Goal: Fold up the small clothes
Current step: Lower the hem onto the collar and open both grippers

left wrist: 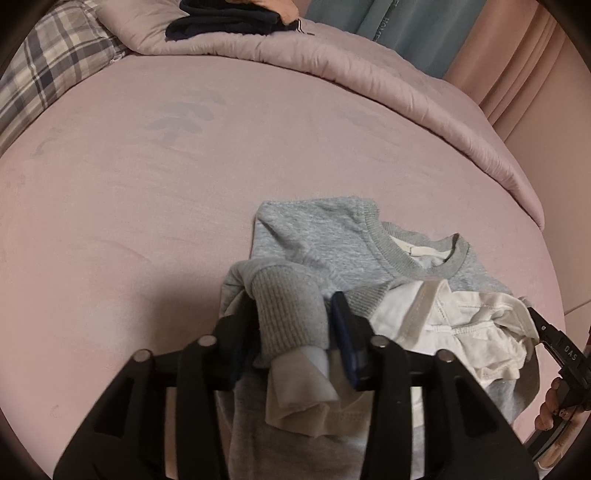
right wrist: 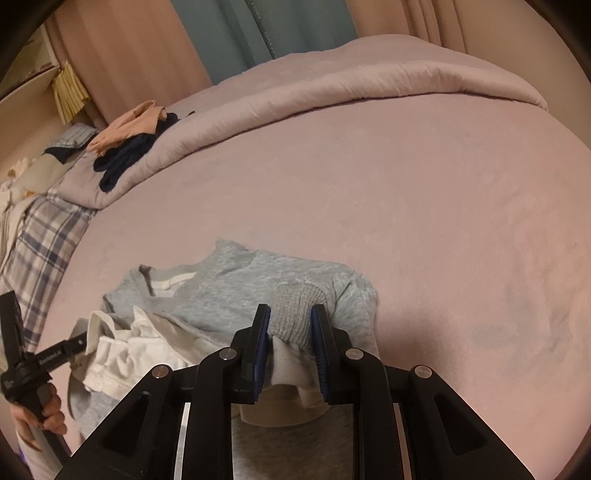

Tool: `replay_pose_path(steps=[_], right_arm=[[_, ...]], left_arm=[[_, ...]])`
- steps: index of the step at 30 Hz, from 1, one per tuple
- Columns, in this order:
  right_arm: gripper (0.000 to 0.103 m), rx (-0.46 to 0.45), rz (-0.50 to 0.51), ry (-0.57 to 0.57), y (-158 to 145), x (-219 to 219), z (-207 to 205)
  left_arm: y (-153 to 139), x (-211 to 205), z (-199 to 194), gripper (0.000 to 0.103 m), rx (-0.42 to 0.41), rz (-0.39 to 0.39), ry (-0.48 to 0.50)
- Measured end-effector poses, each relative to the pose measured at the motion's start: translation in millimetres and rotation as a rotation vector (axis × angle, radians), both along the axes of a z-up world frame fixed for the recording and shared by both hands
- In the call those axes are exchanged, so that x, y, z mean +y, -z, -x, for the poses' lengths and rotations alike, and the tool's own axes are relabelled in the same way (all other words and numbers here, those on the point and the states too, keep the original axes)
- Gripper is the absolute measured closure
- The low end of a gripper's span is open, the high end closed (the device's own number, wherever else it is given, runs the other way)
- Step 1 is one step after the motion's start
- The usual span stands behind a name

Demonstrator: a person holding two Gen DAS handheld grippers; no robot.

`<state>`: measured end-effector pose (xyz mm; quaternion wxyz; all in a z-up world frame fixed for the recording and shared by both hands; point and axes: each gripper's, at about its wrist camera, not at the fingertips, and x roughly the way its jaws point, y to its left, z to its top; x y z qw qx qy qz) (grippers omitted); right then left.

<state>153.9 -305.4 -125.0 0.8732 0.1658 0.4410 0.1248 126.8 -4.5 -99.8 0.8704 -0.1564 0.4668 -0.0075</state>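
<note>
A small grey sweatshirt with a white lining lies on the pink bed sheet, partly folded; it also shows in the right wrist view. My left gripper is shut on a grey ribbed cuff with white fabric hanging below it. My right gripper is shut on the other ribbed cuff. Bunched white fabric lies across the shirt between the two grippers; it also shows in the right wrist view. Each gripper shows at the edge of the other's view.
A folded-back pink duvet runs along the far side of the bed. Dark navy and peach clothes lie on it. A plaid pillow lies at the far left. Curtains hang behind the bed.
</note>
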Motion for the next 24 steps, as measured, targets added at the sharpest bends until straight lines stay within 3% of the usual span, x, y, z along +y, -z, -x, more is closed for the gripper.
replay_pose_path(steps=[3, 8, 10, 16, 22, 24], right_arm=[[0.069, 0.002, 0.006, 0.010, 0.7, -1.6, 2.3], [0.067, -0.029, 0.005, 0.000, -8.6, -6.1, 10.6], [0.062, -0.040, -0.013, 0.004, -12.3, -10.5, 14.4], [0.058, -0.050, -0.092, -0.035, -17.5, -21.6, 25.5], [0.058, -0.043, -0.075, -0.056, -9.6, -17.1, 35.6], [0.058, -0.035, -0.072, -0.056, -7.3, -15.3, 33.9]], left_arm=[[-9.0, 0.8, 9.0, 0.050, -0.014, 0.021, 0.002], [-27.5, -3.5, 26.7, 0.039, -0.067, 0.054, 0.039], [-31.3, -7.4, 31.8, 0.034, -0.079, 0.049, 0.057], [-18.1, -14.0, 38.0, 0.033, -0.024, 0.042, 0.085], [-3.4, -12.1, 38.4, 0.039, -0.004, 0.089, 0.078], [1.8, -13.0, 35.8, 0.065, -0.002, 0.101, 0.076]])
